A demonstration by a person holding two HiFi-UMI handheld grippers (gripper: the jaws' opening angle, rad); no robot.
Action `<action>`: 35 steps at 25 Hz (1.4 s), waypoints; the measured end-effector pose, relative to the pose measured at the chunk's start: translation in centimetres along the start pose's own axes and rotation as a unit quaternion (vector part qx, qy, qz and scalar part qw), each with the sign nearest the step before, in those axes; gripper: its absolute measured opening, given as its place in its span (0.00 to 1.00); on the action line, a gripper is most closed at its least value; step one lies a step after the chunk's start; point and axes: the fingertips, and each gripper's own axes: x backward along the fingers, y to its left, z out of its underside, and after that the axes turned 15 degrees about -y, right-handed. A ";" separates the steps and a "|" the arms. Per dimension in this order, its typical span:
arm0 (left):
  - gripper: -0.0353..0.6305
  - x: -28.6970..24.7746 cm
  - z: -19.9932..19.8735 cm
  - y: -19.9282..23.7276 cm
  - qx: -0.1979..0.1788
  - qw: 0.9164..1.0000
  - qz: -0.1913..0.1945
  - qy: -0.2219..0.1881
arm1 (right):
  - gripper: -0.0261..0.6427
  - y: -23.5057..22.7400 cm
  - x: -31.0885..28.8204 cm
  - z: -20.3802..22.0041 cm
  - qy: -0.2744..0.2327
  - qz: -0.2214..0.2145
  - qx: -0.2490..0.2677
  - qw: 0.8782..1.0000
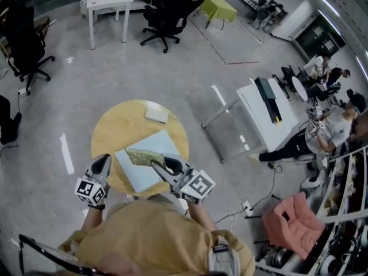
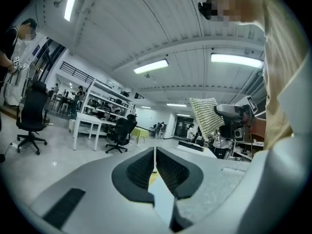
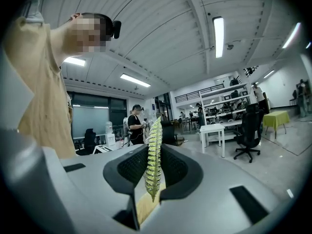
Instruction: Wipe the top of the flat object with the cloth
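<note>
Cloth (image 3: 153, 177) between right gripper (image 3: 154, 150) fingers (image 3: 128, 167)

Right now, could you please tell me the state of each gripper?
Left gripper: closed, holding nothing.
Right gripper: closed on the cloth.

Heads up: from the head view your right gripper (image 1: 155, 164) covers the near end of the cloth (image 1: 141, 156) and part of the blue board's (image 1: 138, 176) near edge, so you can't see how much cloth is pinched. Your shoulders (image 1: 144, 223) hide the table's (image 1: 112, 128) near rim. That pale thing (image 1: 156, 114) at the far rim is too small to name. In the right gripper view the cloth sits edge-on, its face unseen.
</note>
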 end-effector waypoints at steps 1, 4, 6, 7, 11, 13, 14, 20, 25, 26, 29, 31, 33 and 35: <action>0.08 0.0 -0.1 -0.1 -0.001 1.000 0.001 0.000 | 0.13 -0.1 0.3 0.1 0.003 0.005 -0.001 1.000; 0.08 0.1 -0.4 0.3 -0.001 1.000 0.002 0.001 | 0.13 -0.5 0.5 0.8 0.013 0.017 -0.009 1.000; 0.08 -0.1 -0.2 1.2 0.001 1.000 0.000 0.002 | 0.13 -1.0 0.0 1.6 0.020 0.020 -0.012 1.000; 0.08 -0.4 0.1 1.8 0.003 1.000 -0.002 0.002 | 0.13 -1.4 -0.3 2.1 0.023 0.021 -0.014 0.999; 0.08 -1.7 1.3 3.0 0.005 1.000 -0.011 0.000 | 0.13 -3.5 -0.7 4.6 0.037 0.018 -0.033 0.999; 0.08 -1.9 2.0 2.6 0.005 1.000 -0.020 0.001 | 0.13 -4.5 0.2 6.1 0.048 0.013 -0.054 0.997; 0.08 -1.9 2.4 2.3 0.004 1.000 -0.026 0.003 | 0.13 -4.9 0.7 6.9 0.050 0.009 -0.067 0.996; 0.08 -2.5 3.0 1.6 -0.003 0.998 -0.070 0.003 | 0.13 -9.1 1.9 13.4 0.060 0.018 -0.178 0.982; 0.08 -2.9 3.4 1.2 -0.021 0.995 -0.093 0.017 | 0.13 -12.0 1.5 20.6 0.108 0.019 -0.253 0.961; 0.08 -2.9 3.5 1.0 -0.021 0.995 -0.100 0.017 | 0.13 -12.3 1.4 21.9 0.119 0.016 -0.263 0.957; 0.08 -2.5 4.2 0.6 -0.020 0.993 -0.119 0.020 | 0.13 -13.1 0.7 25.4 0.141 0.005 -0.296 0.945; 0.08 -2.2 4.8 0.3 -0.020 0.991 -0.129 0.024 | 0.13 -13.5 0.2 27.5 0.152 0.002 -0.315 0.937; 0.08 -1.5 4.9 0.0 -0.022 0.990 -0.140 0.024 | 0.13 -13.4 -0.3 29.1 0.167 -0.005 -0.327 0.930; 0.08 -0.7 4.7 -0.2 -0.025 0.987 -0.155 0.023 | 0.13 -13.1 -0.9 30.5 0.184 -0.011 -0.338 0.923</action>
